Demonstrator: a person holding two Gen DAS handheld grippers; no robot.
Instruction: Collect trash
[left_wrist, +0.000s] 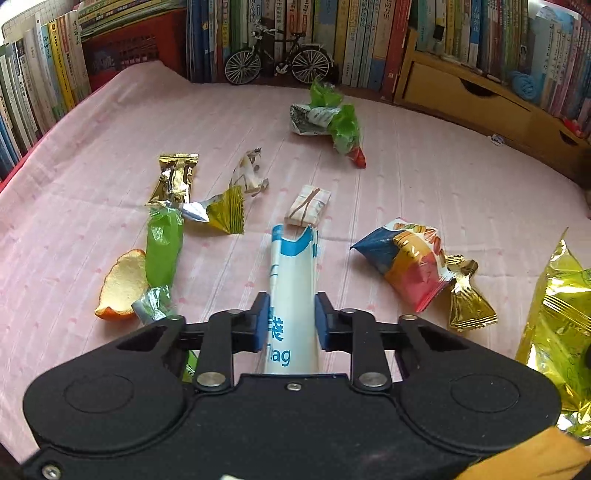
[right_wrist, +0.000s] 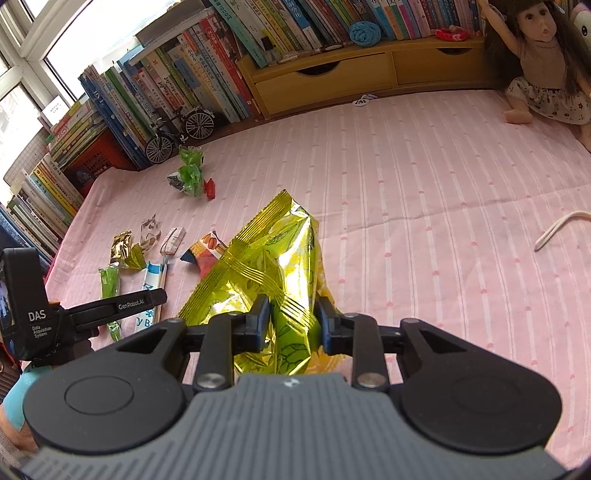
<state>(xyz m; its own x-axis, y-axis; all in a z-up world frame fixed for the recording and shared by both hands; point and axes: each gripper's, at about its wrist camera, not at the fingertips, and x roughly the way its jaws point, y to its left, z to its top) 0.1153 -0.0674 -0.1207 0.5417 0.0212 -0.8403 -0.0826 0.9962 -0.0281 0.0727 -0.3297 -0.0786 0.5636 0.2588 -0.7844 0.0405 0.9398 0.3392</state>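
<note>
My left gripper (left_wrist: 291, 321) is shut on a rolled white and blue bag (left_wrist: 293, 273), whose far end rests on the pink striped cloth (left_wrist: 461, 192). Around it lie an orange peel (left_wrist: 122, 284), a green wrapper (left_wrist: 164, 247), a gold wrapper (left_wrist: 177, 177), a small folded packet (left_wrist: 308, 206) and a colourful macaron packet (left_wrist: 406, 258). Further back is a heap of green plastic (left_wrist: 332, 118). My right gripper (right_wrist: 291, 321) is shut on a large yellow-green foil bag (right_wrist: 269, 251), which stands crumpled just right of the litter.
Rows of books line the back and left edges. A model bicycle (left_wrist: 277, 55) stands against them beside a wooden drawer unit (left_wrist: 461, 96). A doll (right_wrist: 543, 62) sits at the far right, and a white cord (right_wrist: 557, 229) lies on the cloth.
</note>
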